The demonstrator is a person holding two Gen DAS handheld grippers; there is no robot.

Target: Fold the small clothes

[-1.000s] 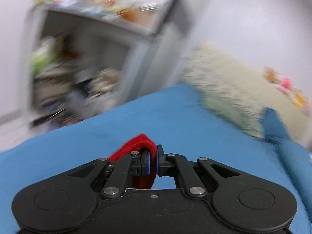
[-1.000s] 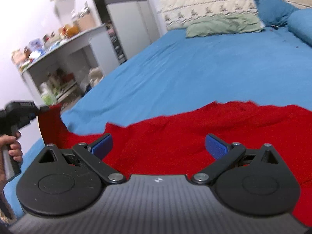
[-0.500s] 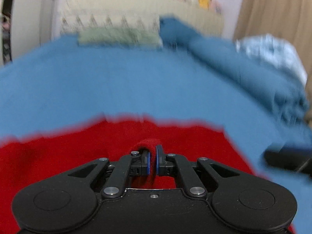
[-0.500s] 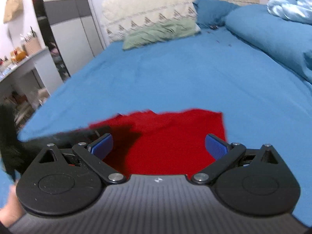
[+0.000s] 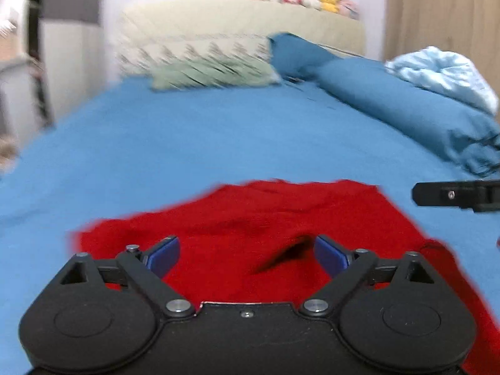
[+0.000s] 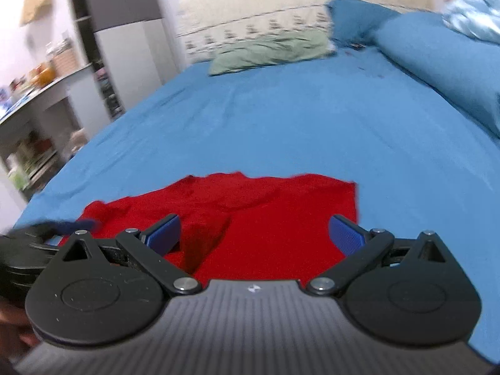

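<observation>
Below, my left hand-held gripper (image 5: 247, 254) and right hand-held gripper (image 6: 253, 234) both hovered spread, pinching nothing, over the red garment (image 5: 281, 218), which lay flat near the bed's (image 5: 218, 137) foot edge, long axis crosswise.

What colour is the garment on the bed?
Plain red garment, lying on the blue sheet; clearest in the right wrist view.

The red garment (image 5: 281, 218) under my left gripper (image 5: 247, 254) is soft matt cloth, perhaps a fine knit, though blur hides the weave. The bed sheet (image 6: 281, 118) is matt blue cotton-like fabric. My right gripper (image 6: 254, 234) is matt black plastic with shiny metal pivots and ribbed blue pads (image 6: 345, 234).
</observation>
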